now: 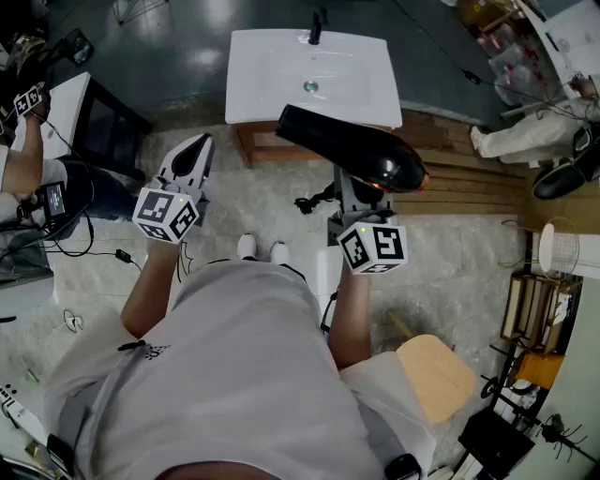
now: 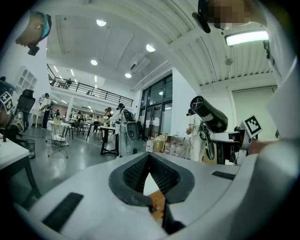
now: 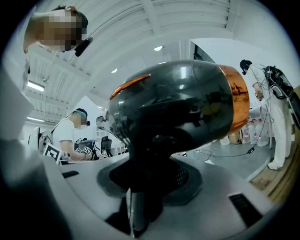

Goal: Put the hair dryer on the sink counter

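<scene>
The white sink counter (image 1: 375, 89), with a black faucet (image 1: 316, 28) at its back, lies ahead of me in the head view. A black hair dryer (image 1: 352, 148) with an orange ring hangs in the air just before the counter's front right edge, its nozzle pointing left. My right gripper (image 1: 354, 192) is shut on its handle from below. In the right gripper view the dryer body (image 3: 178, 108) fills the middle above the jaws (image 3: 150, 176). My left gripper (image 1: 192, 155) is shut and holds nothing, raised to the left of the counter. The dryer (image 2: 209, 114) also shows at the right of the left gripper view.
A wooden cabinet (image 1: 255, 142) carries the sink. Wooden planks (image 1: 469, 169) lie to its right, crinkled plastic sheeting covers the floor below. The dryer's cord (image 1: 314, 200) hangs by my right arm. A round wooden stool (image 1: 431, 375) stands at my right, a seated person (image 1: 28, 178) at the left.
</scene>
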{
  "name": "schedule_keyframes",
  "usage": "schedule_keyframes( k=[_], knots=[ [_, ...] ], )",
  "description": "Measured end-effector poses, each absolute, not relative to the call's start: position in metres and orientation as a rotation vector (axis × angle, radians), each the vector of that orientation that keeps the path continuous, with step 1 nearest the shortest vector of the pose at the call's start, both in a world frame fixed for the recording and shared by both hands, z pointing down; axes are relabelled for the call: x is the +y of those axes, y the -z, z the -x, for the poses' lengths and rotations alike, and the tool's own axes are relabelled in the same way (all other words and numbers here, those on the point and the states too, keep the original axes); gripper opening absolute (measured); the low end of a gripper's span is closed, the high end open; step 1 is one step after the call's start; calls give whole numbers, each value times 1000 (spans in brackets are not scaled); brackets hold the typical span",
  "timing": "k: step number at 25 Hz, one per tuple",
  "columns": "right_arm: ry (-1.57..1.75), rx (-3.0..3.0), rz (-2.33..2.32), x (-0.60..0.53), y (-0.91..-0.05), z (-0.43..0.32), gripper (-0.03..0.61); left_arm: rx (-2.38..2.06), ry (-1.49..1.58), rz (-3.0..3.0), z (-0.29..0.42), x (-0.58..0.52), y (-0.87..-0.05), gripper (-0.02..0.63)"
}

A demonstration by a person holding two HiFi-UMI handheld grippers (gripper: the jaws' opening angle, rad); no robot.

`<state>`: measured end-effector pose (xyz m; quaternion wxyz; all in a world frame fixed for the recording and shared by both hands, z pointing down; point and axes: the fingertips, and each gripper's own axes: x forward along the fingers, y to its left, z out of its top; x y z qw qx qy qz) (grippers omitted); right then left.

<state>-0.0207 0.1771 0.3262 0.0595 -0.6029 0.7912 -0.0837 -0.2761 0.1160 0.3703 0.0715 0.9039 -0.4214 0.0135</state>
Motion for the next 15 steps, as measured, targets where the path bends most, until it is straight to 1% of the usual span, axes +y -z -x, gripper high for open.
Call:
schedule_keyframes(
  k=[7, 15],
  knots=[
    [226, 2424, 1855, 170, -336, 32, 156, -1251, -21, -2742, 283, 112, -363, 2],
    [204, 2398, 1869, 170, -328, 38, 156, -1231, -2, -2753, 292, 109, -360, 2]
  ],
)
